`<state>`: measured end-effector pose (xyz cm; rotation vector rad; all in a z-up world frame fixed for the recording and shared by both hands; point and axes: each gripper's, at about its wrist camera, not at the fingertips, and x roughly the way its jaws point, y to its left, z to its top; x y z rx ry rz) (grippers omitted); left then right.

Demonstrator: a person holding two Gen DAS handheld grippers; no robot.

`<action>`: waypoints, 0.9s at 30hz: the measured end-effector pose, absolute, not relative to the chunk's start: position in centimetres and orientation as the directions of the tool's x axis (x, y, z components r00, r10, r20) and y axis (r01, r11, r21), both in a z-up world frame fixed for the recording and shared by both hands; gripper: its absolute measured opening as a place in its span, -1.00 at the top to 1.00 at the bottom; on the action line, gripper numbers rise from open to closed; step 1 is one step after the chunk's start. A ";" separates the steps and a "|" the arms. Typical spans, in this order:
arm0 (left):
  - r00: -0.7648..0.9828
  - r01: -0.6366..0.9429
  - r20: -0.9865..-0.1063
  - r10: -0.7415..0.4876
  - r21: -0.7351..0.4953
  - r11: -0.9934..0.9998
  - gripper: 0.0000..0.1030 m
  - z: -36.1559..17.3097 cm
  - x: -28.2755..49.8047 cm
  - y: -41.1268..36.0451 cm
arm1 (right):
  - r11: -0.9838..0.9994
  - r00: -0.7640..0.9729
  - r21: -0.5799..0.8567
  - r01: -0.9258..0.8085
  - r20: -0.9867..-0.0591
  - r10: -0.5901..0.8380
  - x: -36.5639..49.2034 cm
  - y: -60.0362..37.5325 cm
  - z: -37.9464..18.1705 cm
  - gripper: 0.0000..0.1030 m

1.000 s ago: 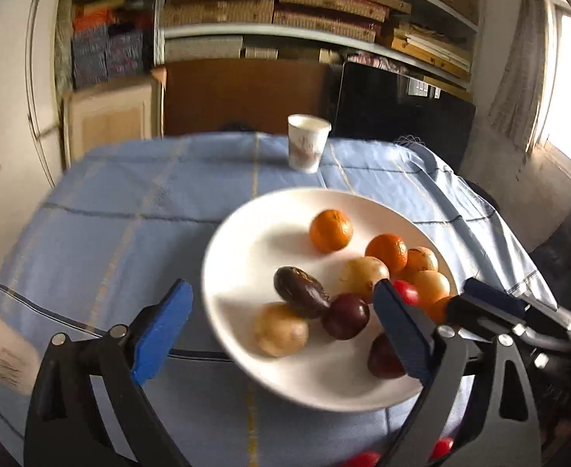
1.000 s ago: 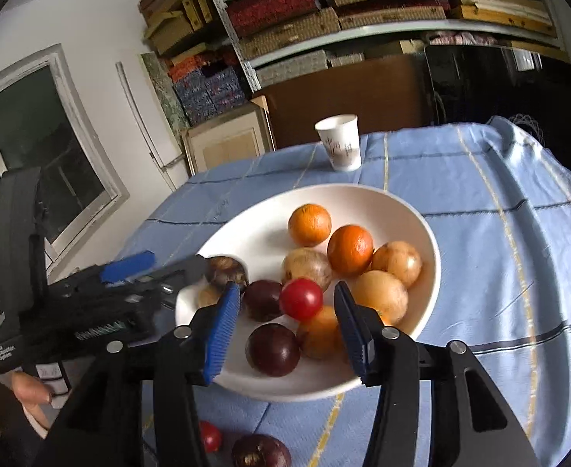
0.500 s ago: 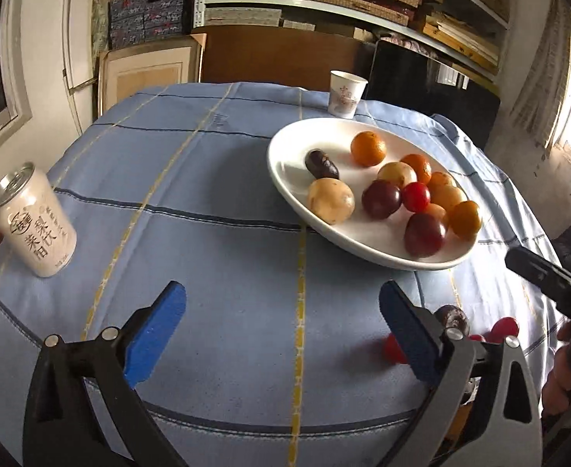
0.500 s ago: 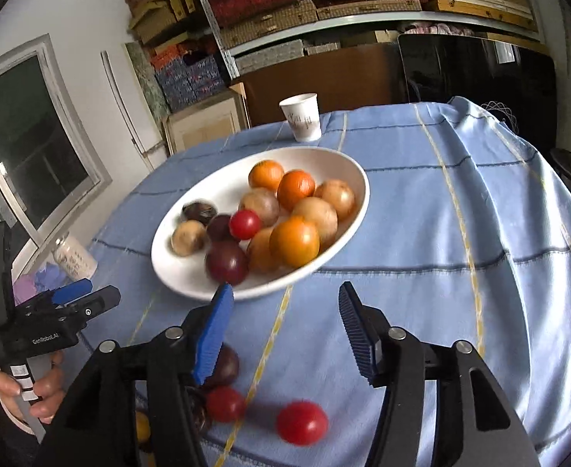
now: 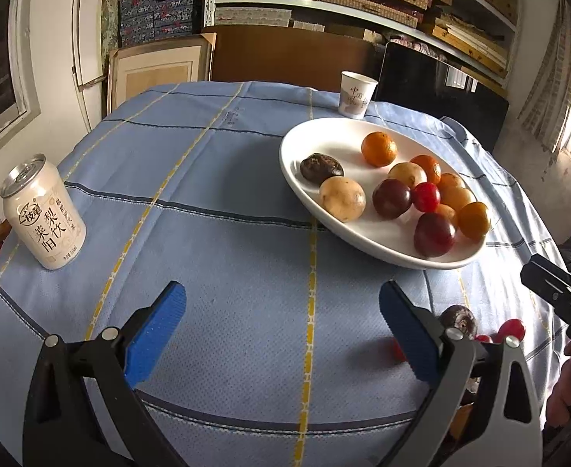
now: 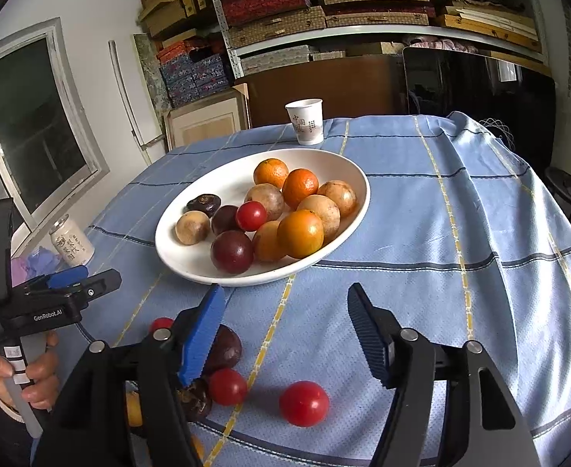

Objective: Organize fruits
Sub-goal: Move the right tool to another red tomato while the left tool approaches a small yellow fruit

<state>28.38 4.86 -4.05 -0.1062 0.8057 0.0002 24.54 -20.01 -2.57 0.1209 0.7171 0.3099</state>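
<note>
Holding mixed fruits (image 6: 281, 210), the white plate (image 6: 176, 249) faces both released, empty grippers (image 6: 285, 334).

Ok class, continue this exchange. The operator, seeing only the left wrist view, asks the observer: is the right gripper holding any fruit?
Observer: No. The right gripper is open and empty above the tablecloth.
Operator: What is the red blur low in my view?
Observer: A whole tomato lying on the cloth.
Operator: Only one dark fruit off the plate?
Observer: Two: one dark fruit, and a second dark fruit nearer the edge, beside another tomato.
</note>
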 end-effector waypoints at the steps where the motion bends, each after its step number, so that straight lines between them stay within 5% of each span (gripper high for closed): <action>1: 0.690 -0.038 -0.723 -0.044 -0.097 0.995 -0.90 -4.1 28.4 4.8 | 0.947 0.707 0.220 -0.235 -0.630 0.322 24.6 -20.1 -2.6 -0.42; 14: 0.689 0.030 -0.722 -0.066 -0.062 0.998 -0.90 -4.0 27.7 2.9 | 0.898 0.614 0.385 -0.215 -0.662 0.431 25.6 -22.0 -4.3 -0.46; 27: 0.667 0.102 -0.726 -0.170 -0.138 0.985 -0.90 -3.1 26.9 2.3 | 0.929 0.594 0.166 -0.332 -0.728 0.342 24.1 -21.1 -3.7 -0.46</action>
